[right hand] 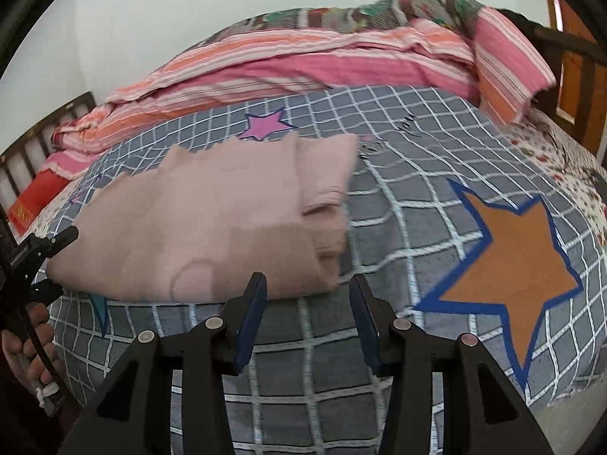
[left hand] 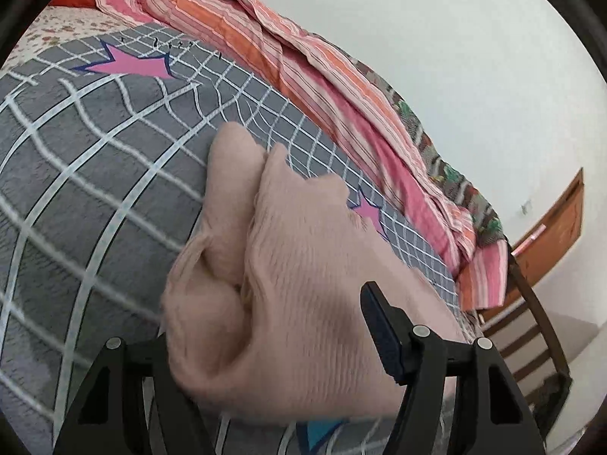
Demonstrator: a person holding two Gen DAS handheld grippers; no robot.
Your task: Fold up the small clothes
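A pale pink knit garment [right hand: 212, 220] lies folded on the grey checked bedspread [right hand: 398, 197]. In the left wrist view the garment [left hand: 296, 265] bunches up between the fingers of my left gripper [left hand: 273, 326]; the jaws stand wide and the left finger is hidden behind cloth, so a grip cannot be judged. My right gripper [right hand: 307, 303] is open and empty, just in front of the garment's near edge. The left gripper also shows in the right wrist view [right hand: 41, 250] at the garment's left end.
A pink and orange striped blanket [right hand: 303, 64] lies bunched along the far side of the bed. A large orange star [right hand: 512, 250] is printed on the bedspread to the right. A wooden bed frame [left hand: 531, 326] and a brown door [left hand: 557, 223] stand beyond.
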